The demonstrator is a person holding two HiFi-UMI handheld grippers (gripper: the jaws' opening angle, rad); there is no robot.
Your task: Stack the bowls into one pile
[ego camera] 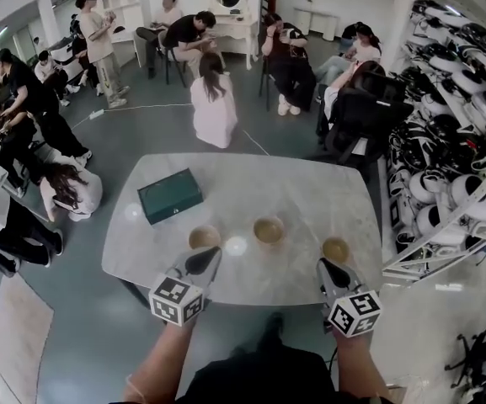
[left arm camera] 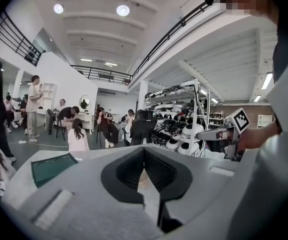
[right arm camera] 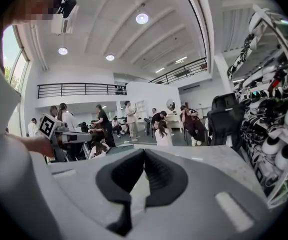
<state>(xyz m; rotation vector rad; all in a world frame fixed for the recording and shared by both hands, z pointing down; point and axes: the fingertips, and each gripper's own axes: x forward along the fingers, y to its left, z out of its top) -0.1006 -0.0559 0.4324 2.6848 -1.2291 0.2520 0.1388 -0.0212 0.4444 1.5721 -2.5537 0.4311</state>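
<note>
Looking at the worktop (ego camera: 310, 194) first: pale marbled slab, rounded corners, biggest thing here. On its right side stands a rack of white headsets (ego camera: 445, 158); beyond the far edge, seated and kneeling people (ego camera: 213, 99). None of that is in play. A dark green box (ego camera: 169, 195) lies flat on the left half, well apart from the bowls and not in the way.

The left tool (ego camera: 209, 256) and right tool (ego camera: 326, 266) sit at the near edge, both pointing across the worktop, slightly nose-down. Both are clenched on nothing: each tool's own view shows the black pads (left arm camera: 125, 174) meeting at the tip, with only bare worktop behind. My read: start posture, one tool lined up per outer bowl. Jaws need opening before any pick.

Three bowls, unstacked, in a loose row across the near half, each apart from the next:
- left bowl (ego camera: 205, 236): just past the left tool's tip
- middle bowl (ego camera: 269, 230): a bit farther back, between the two tools
- right bowl (ego camera: 336, 248): just past the right tool's tip

All are small, round, shallow and upright, tan-brown inside with a lighter rim, and they look empty. They look the same size from here, so they should nest. The middle one looks like the natural base for the pile.
</note>
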